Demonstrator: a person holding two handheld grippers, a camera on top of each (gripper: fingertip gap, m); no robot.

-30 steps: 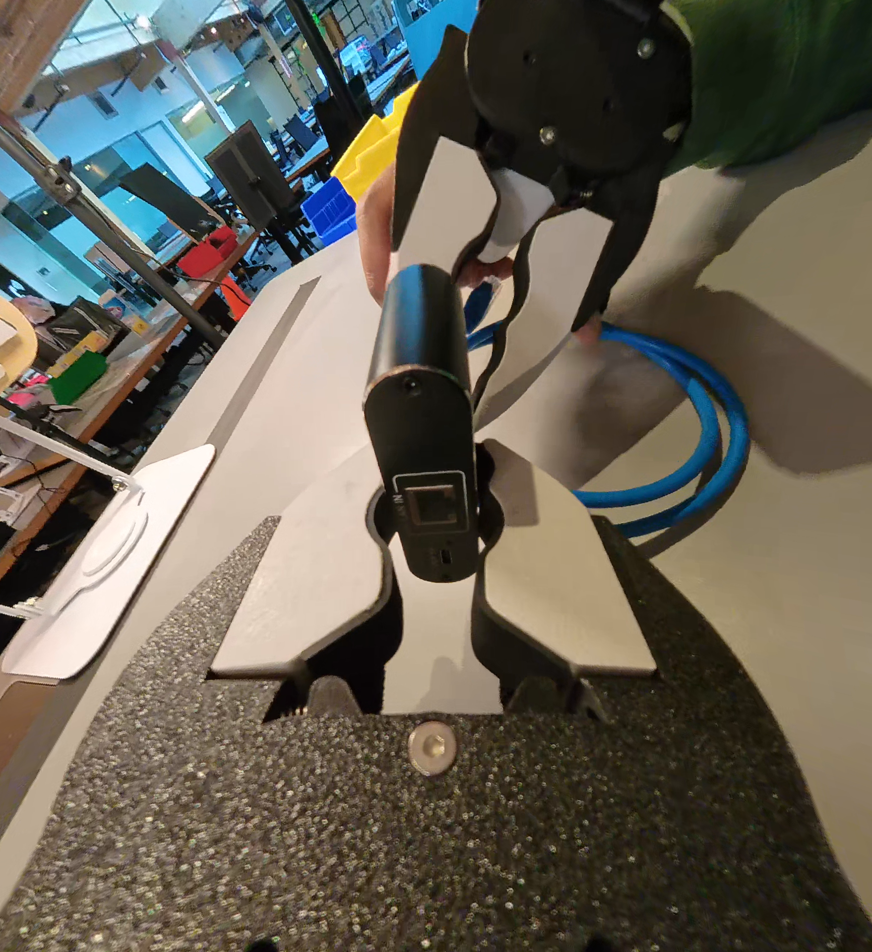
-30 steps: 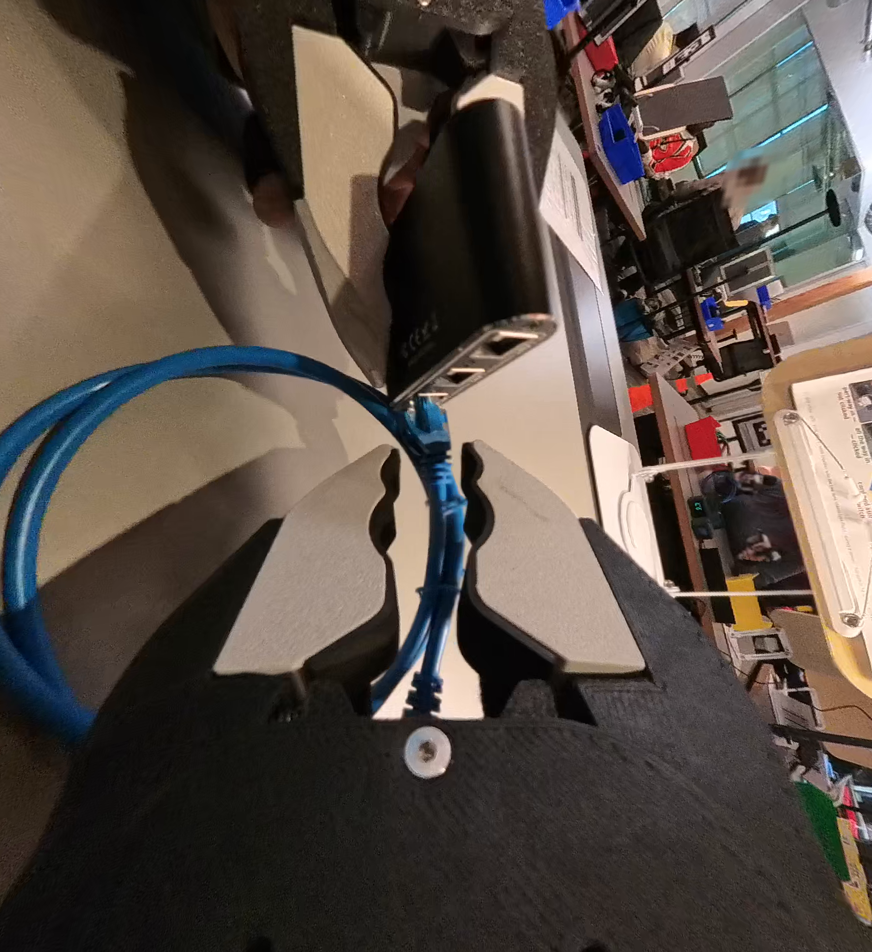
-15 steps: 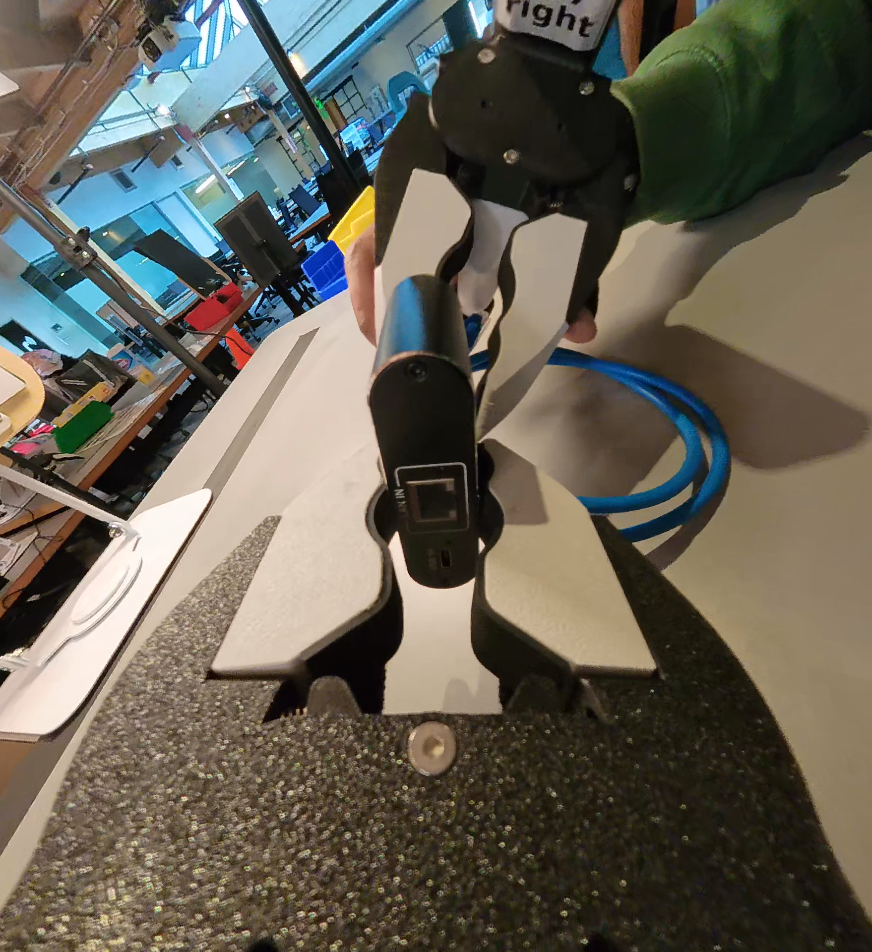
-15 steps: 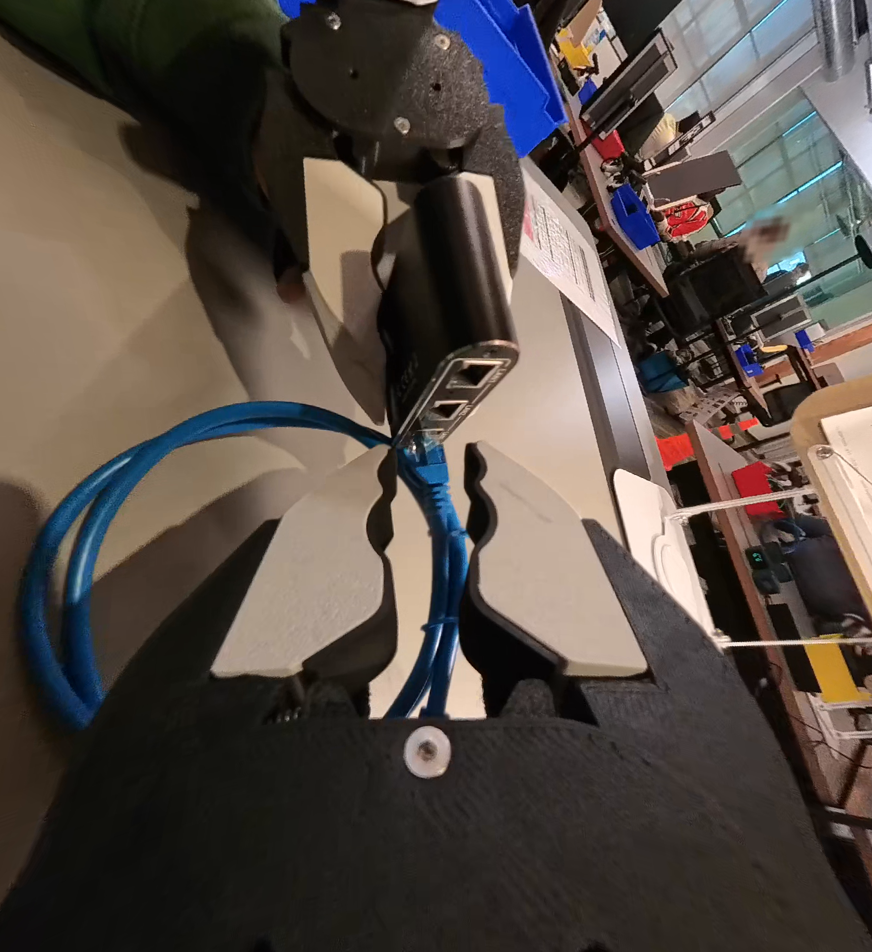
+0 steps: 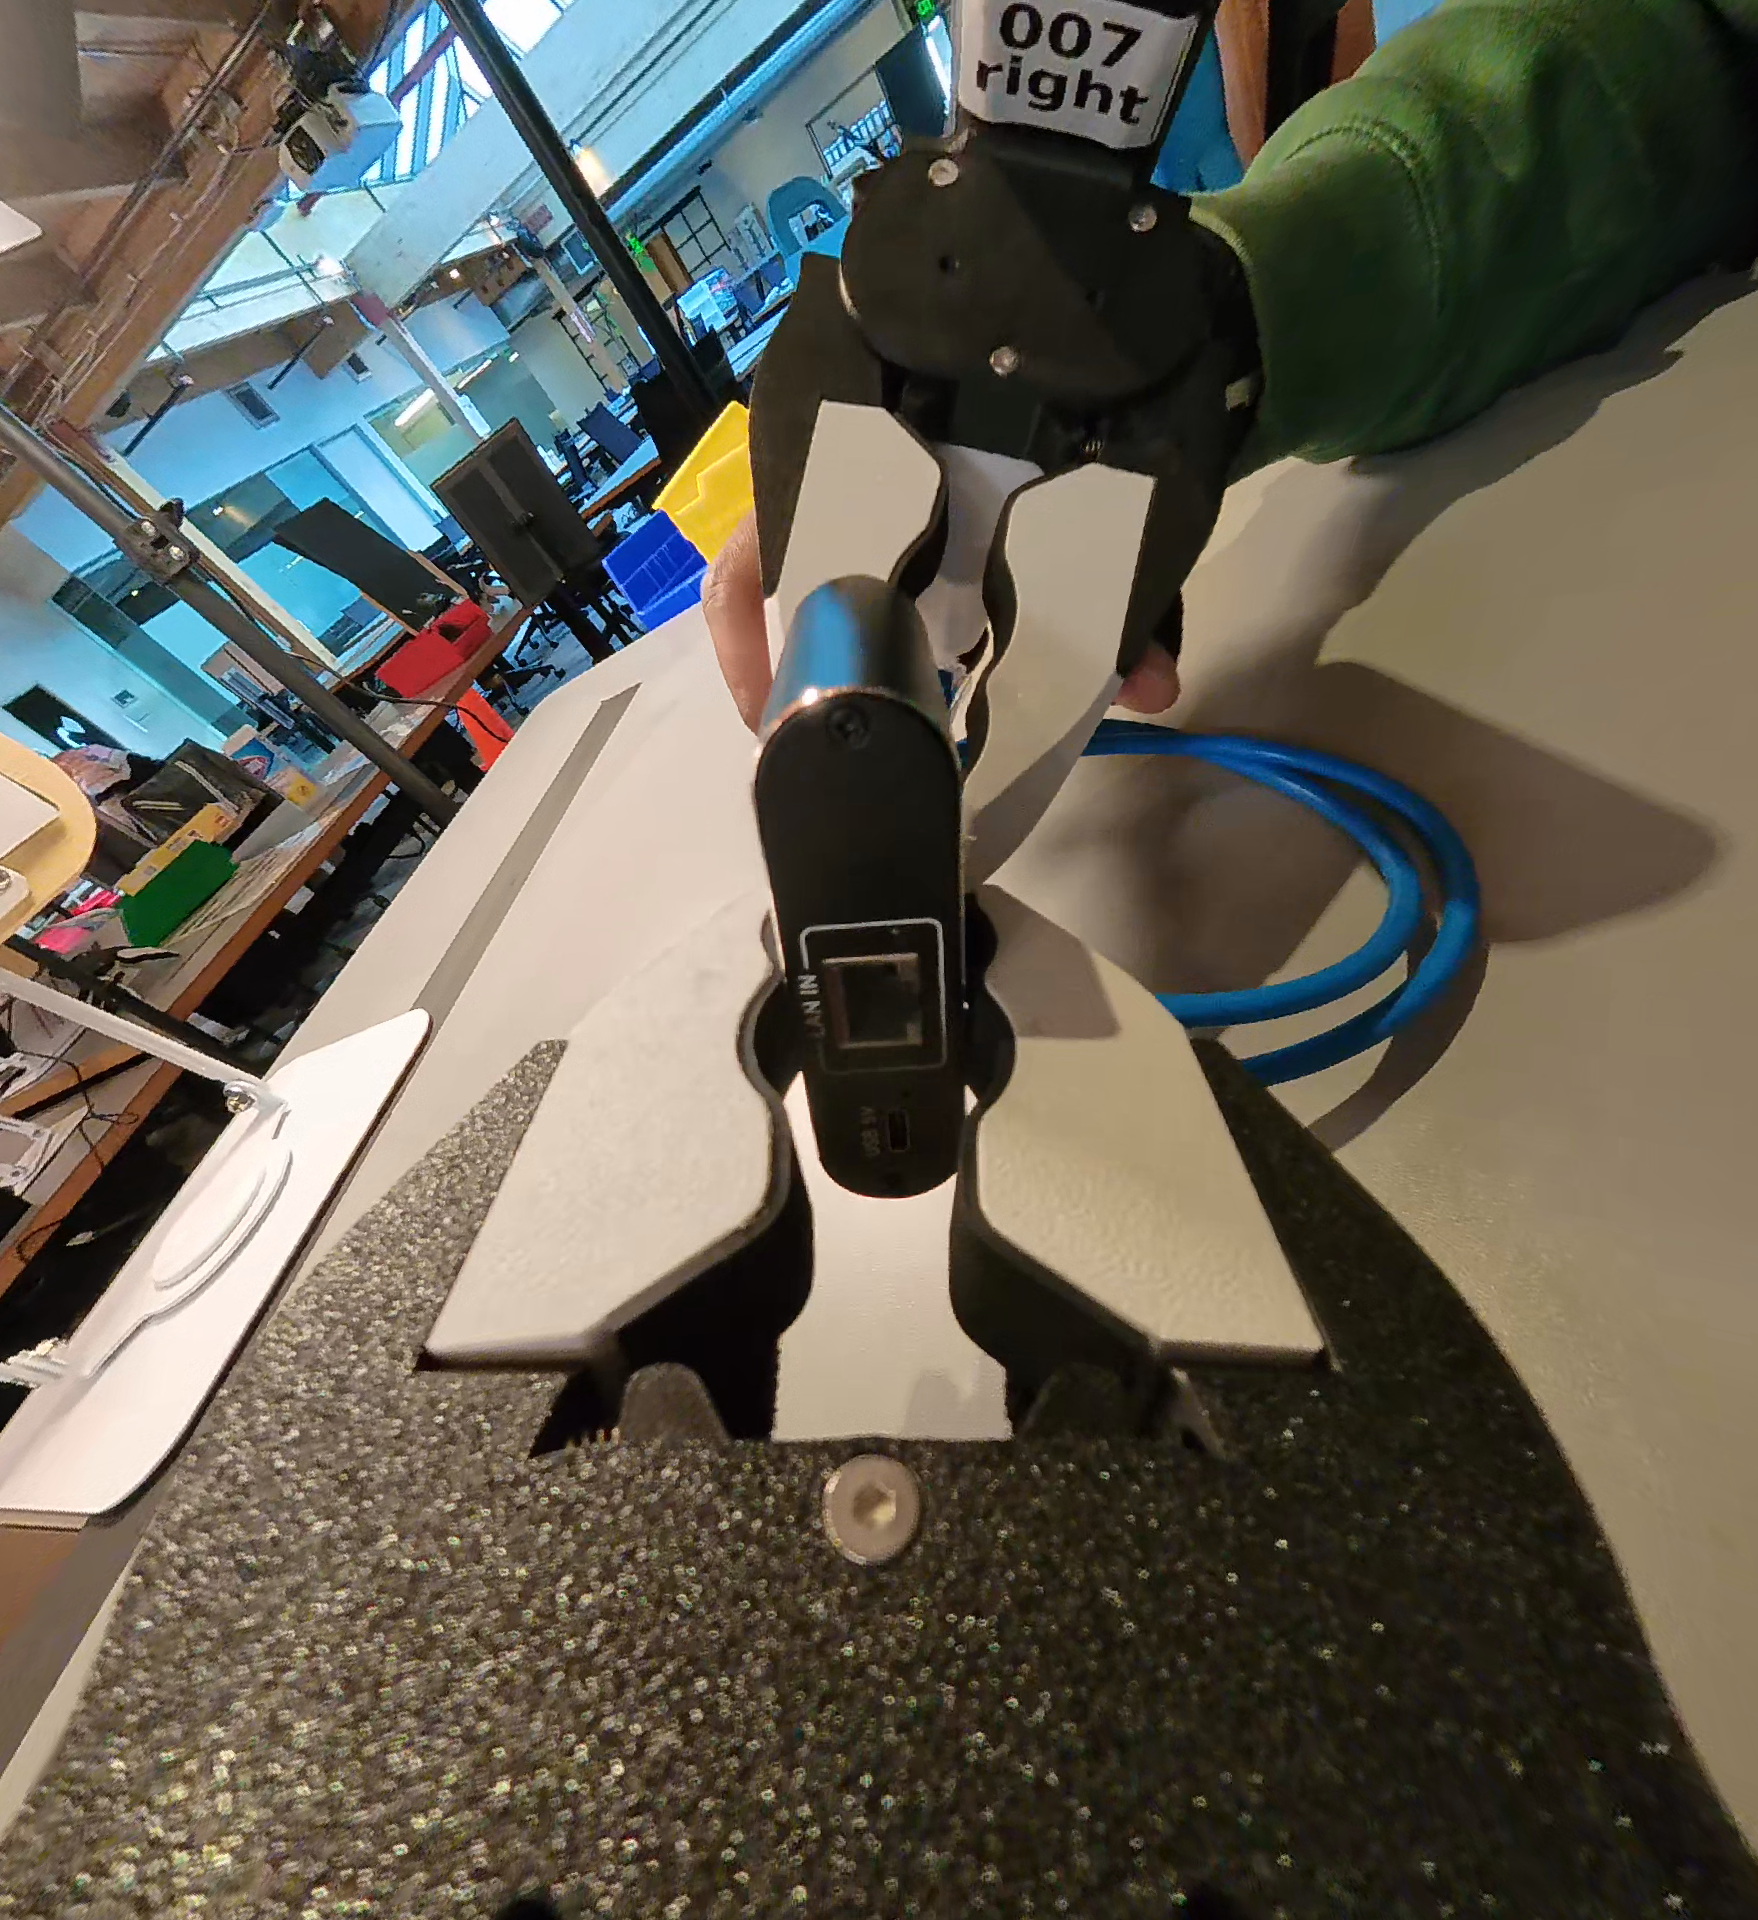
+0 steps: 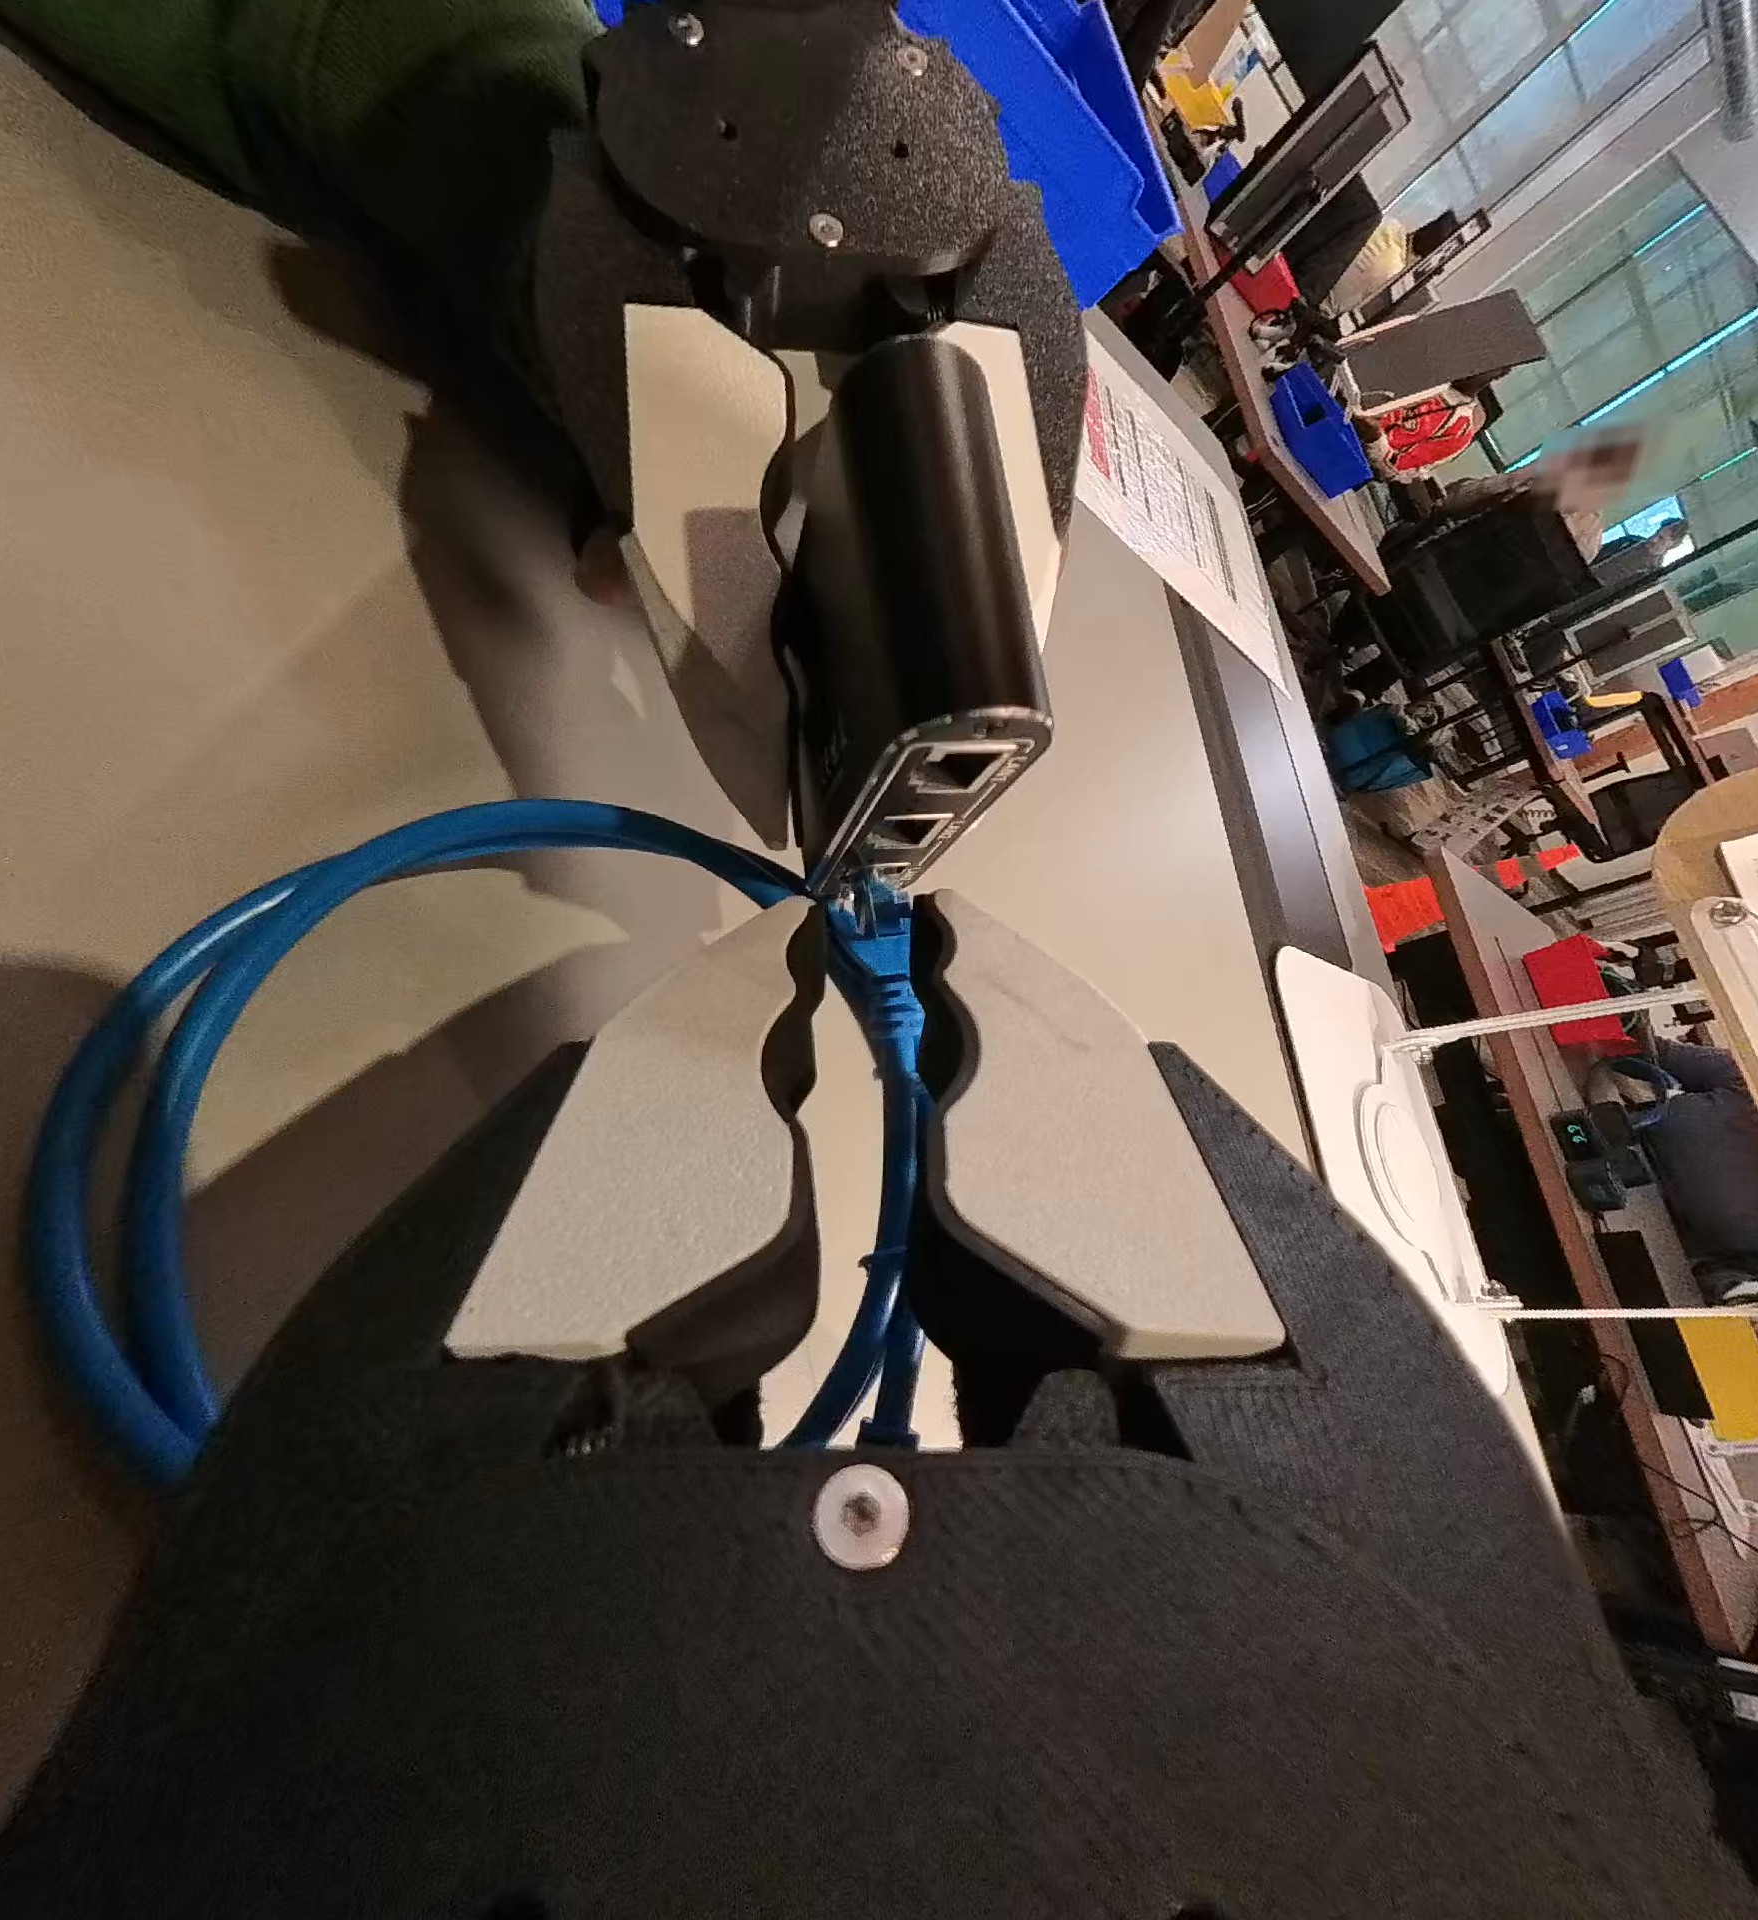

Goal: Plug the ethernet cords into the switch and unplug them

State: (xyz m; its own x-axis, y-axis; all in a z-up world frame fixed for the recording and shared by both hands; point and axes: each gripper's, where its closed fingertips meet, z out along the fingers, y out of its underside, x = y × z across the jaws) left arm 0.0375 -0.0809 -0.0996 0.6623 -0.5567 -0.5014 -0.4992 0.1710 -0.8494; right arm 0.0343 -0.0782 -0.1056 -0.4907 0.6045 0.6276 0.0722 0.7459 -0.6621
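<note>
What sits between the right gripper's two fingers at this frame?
In the right wrist view, the blue ethernet cord runs between the right gripper fingers, its plug end at the lowest port of the black switch.

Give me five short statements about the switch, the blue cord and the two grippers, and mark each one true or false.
1. The left gripper is shut on the black switch. True.
2. The right gripper is open with nothing between its fingers. False: the blue ethernet cord runs between them, held near its plug.
3. The cord's plug is at the lowest port on the switch's three-port end. True.
4. The single port on the switch's other end, seen in the left wrist view, has a cord in it. False: that port is empty.
5. The rest of the cord lies straight across the table. False: it lies in a loop.
</note>
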